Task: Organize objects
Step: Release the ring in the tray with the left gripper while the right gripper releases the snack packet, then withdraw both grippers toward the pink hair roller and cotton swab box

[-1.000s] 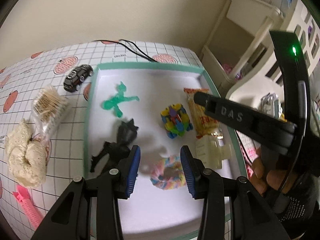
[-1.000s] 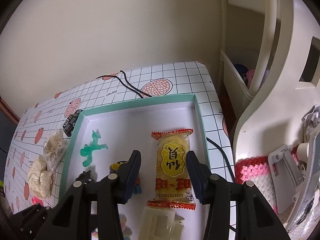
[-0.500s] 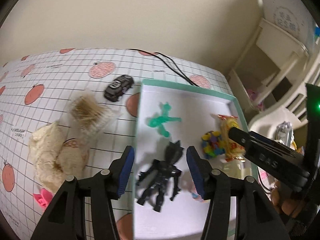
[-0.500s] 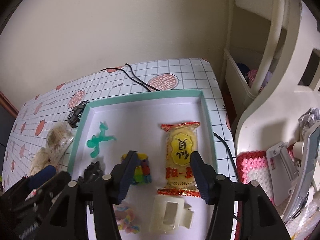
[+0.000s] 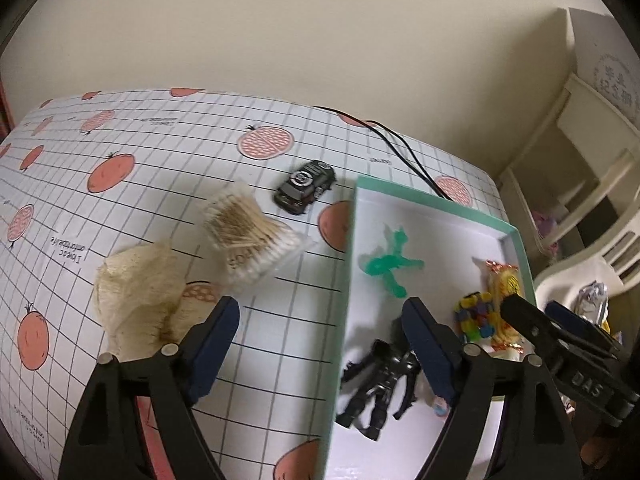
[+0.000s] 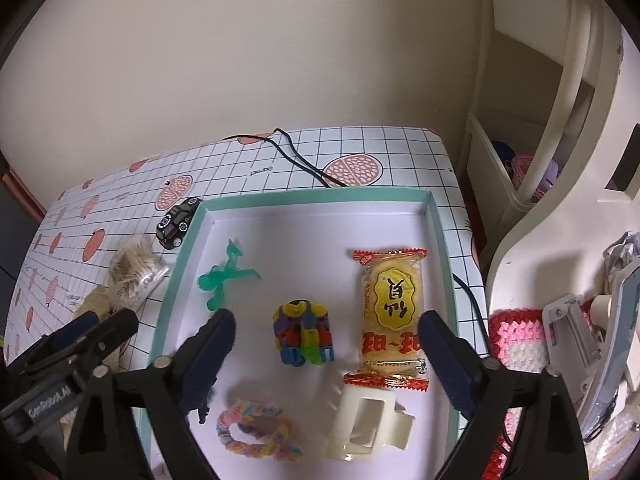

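Note:
A teal-rimmed white tray [image 6: 320, 196] holds a green figure [image 6: 224, 280], a colourful block toy [image 6: 304, 334], a yellow snack packet [image 6: 392, 312], a white hair claw [image 6: 368, 424] and a pastel hair tie [image 6: 256, 436]. A black robot figure [image 5: 380, 384] lies by the tray's left rim [image 5: 344, 280]. On the table to its left are a black toy car [image 5: 306, 192], a pack of cotton swabs [image 5: 248, 240] and a cream scrunchie [image 5: 136, 300]. My left gripper [image 5: 320, 320] hangs open and empty across that rim. My right gripper [image 6: 326, 332] is open and empty above the block toy.
A black cable [image 6: 304, 164] runs over the table behind the tray. A white shelf unit [image 6: 532, 152] stands to the right, with a pink crocheted piece [image 6: 520, 340] and clutter near it. The fruit-print tablecloth [image 5: 120, 152] stretches to the left.
My left gripper has swung left from over the hair tie to the tray's left rim and opened wider. The right gripper has drawn back over the tray and opened wider too.

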The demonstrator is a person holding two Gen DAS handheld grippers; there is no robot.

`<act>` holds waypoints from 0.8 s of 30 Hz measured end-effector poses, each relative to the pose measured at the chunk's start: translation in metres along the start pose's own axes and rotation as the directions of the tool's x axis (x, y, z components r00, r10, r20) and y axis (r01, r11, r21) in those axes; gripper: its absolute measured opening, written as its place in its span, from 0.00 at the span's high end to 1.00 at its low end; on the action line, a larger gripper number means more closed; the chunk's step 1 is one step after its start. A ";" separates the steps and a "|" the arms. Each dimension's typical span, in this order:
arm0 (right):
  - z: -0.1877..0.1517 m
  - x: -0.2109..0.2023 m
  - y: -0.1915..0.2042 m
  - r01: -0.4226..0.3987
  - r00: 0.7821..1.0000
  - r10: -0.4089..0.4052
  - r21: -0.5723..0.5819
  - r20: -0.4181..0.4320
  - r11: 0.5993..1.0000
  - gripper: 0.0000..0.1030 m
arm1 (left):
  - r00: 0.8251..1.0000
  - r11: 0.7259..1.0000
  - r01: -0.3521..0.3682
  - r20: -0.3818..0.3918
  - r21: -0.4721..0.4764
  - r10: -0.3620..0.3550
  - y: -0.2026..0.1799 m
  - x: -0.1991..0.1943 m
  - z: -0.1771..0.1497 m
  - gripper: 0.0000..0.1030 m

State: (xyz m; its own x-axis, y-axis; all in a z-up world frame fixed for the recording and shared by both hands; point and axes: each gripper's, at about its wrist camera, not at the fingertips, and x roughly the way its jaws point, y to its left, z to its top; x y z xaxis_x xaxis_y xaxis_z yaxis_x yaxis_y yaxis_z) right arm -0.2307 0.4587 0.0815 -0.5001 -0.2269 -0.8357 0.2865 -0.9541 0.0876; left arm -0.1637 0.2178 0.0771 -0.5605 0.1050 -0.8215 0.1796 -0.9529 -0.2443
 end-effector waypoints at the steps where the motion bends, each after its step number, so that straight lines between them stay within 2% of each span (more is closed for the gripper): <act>1: 0.000 0.000 0.000 -0.001 1.000 0.001 -0.001 0.001 1.000 0.04 | 1.000 1.000 -0.002 0.000 -0.005 0.002 0.001 0.000 0.000 0.18; 2: 0.000 0.000 0.001 -0.003 1.000 0.003 -0.003 0.003 1.000 0.02 | 1.000 1.000 -0.003 -0.001 -0.012 0.003 0.003 0.001 0.001 0.17; 5: 0.000 0.000 0.002 -0.007 1.000 0.007 -0.002 0.004 1.000 0.00 | 1.000 1.000 -0.009 0.006 -0.027 0.009 0.007 0.001 0.001 0.00; 14: -0.001 0.002 0.002 -0.008 1.000 0.008 0.000 -0.005 1.000 0.00 | 0.999 0.999 -0.034 0.026 -0.029 0.035 0.010 0.000 0.002 0.00; 24: 0.006 -0.012 0.013 -0.019 1.000 0.019 0.005 0.017 1.000 0.00 | 0.999 0.998 -0.016 0.027 -0.054 0.017 0.024 -0.016 0.009 0.00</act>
State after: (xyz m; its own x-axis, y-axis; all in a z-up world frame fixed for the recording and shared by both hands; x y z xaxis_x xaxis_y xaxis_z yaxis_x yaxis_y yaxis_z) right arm -0.2260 0.4477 0.0957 -0.5081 -0.2481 -0.8248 0.2919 -0.9505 0.1062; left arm -0.1583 0.1907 0.0889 -0.5788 0.0811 -0.8115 0.2315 -0.9377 -0.2589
